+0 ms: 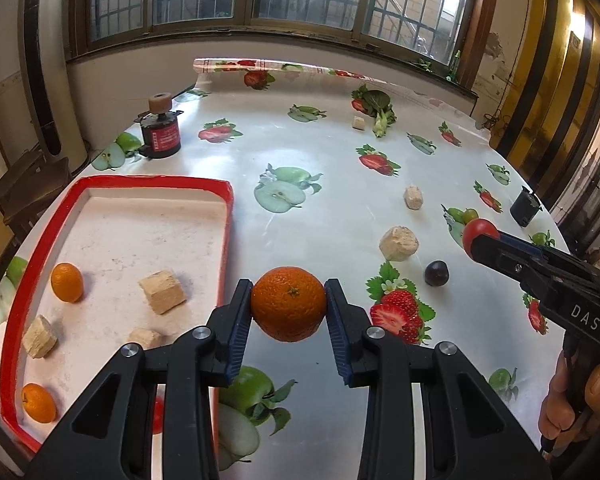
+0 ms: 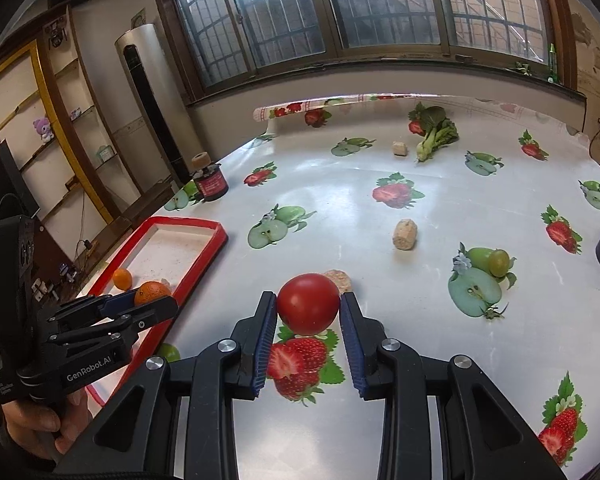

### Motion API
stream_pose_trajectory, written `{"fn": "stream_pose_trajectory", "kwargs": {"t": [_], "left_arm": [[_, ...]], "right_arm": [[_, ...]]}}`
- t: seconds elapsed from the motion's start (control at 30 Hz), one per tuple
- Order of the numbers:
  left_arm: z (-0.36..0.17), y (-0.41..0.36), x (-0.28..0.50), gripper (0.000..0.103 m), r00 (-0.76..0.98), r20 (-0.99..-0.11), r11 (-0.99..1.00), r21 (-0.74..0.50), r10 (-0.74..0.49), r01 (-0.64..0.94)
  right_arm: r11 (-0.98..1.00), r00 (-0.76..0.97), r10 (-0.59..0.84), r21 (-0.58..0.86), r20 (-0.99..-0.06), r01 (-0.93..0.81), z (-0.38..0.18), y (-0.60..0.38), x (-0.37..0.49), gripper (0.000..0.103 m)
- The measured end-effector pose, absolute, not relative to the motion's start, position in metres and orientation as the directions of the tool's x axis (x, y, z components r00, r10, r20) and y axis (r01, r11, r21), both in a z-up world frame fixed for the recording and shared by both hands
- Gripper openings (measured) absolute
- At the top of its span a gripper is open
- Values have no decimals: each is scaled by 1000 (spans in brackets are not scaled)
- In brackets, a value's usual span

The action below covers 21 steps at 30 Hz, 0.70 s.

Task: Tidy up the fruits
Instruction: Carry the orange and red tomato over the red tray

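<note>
My left gripper (image 1: 288, 306) is shut on an orange (image 1: 288, 304) and holds it above the table, just right of the red-rimmed tray (image 1: 116, 181). The tray holds two small oranges (image 1: 67, 282), (image 1: 39, 403) and several beige blocks (image 1: 162, 291). My right gripper (image 2: 308, 312) is shut on a red tomato (image 2: 308, 309) above the table. In the left wrist view the right gripper (image 1: 478, 240) shows at the right with the tomato (image 1: 475, 229). In the right wrist view the left gripper (image 2: 148, 300) shows at the left with the orange (image 2: 151, 291). A dark plum (image 1: 436, 273) and a green grape (image 2: 499, 262) lie on the table.
The table (image 1: 332, 208) has a white cloth printed with fruit. Loose beige blocks (image 1: 399, 243), (image 1: 413, 197), (image 1: 358, 123) lie on it. A leafy green vegetable (image 1: 378, 110) lies at the back. A dark jar (image 1: 161, 130) stands at the back left, a black cup (image 1: 525, 206) at the right edge.
</note>
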<state>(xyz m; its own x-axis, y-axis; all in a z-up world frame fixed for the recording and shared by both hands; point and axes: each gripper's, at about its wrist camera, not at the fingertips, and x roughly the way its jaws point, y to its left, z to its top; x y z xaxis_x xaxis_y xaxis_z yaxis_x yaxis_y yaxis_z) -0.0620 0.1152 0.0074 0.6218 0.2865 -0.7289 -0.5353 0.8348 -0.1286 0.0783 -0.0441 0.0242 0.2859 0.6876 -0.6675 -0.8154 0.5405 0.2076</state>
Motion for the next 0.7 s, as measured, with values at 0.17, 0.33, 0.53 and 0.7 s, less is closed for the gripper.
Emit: {"fn": "stream_pose_trajectory", "kwargs": {"t": [0.17,0.33,0.53,0.7], "left_arm": [[10,127,-75,34,615,-723,816,-125,314,-564],[12,139,-86,34,612,-717,801,-126,334,-585],[13,151,-97,34,606,-715,785,-132,347,-605],[12,160,-105,34,601,-716,772,-137,356,-621]], "right_arm": [[509,262,700,206,-665,-836,28,-28,64,33],[478,237,707,204,-666,-854,28,-12,52,33],[449,211,712,203,-669,-870,27,6,38,33],[430,194,714,202,-673,-880,27,18,28,33]]}}
